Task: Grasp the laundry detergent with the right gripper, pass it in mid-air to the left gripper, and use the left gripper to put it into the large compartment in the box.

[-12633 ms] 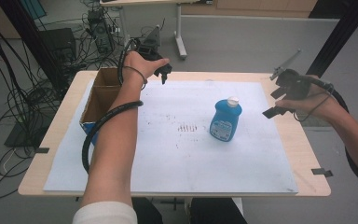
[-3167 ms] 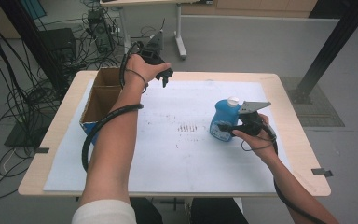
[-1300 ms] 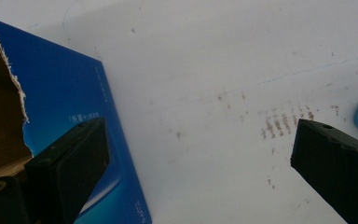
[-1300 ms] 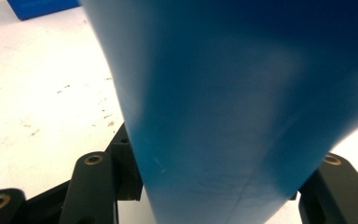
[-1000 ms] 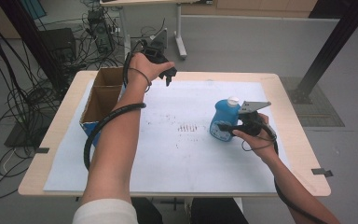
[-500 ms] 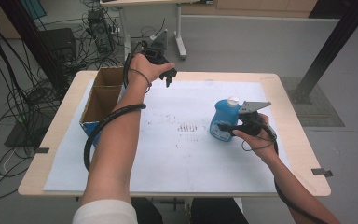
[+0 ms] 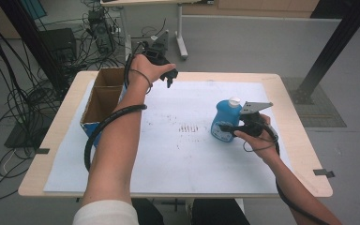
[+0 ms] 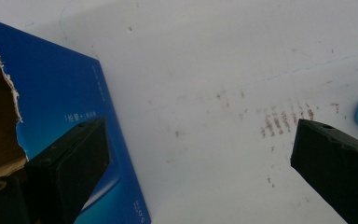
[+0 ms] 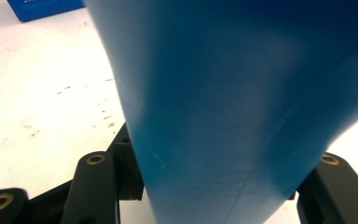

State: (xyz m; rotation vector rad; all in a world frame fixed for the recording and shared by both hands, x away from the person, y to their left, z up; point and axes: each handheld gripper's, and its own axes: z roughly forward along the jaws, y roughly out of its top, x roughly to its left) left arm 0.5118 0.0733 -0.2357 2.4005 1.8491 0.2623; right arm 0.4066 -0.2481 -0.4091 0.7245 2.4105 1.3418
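Right gripper (image 7: 226, 127) is clamped on the blue bottle (image 7: 226, 119), jaws pressing its lower body from both sides. In the right gripper view the bottle (image 9: 233, 107) sits right between the two black jaws, wall close to the camera. Bottle is upright with a white cap (image 7: 234, 100), standing on the white sheet (image 7: 178, 154) right of table centre, beside some brown smudge marks (image 7: 188, 128). The right hand (image 7: 255, 138) grips the tool from the near-right side.

Left gripper (image 7: 166, 75) is held above the far edge of the sheet, jaws spread wide, nothing between them. It's well apart from the bottle and near the open cardboard box (image 7: 104, 96) at the left. In the left gripper view the box's blue side (image 8: 70, 116) lies behind the left jaw.
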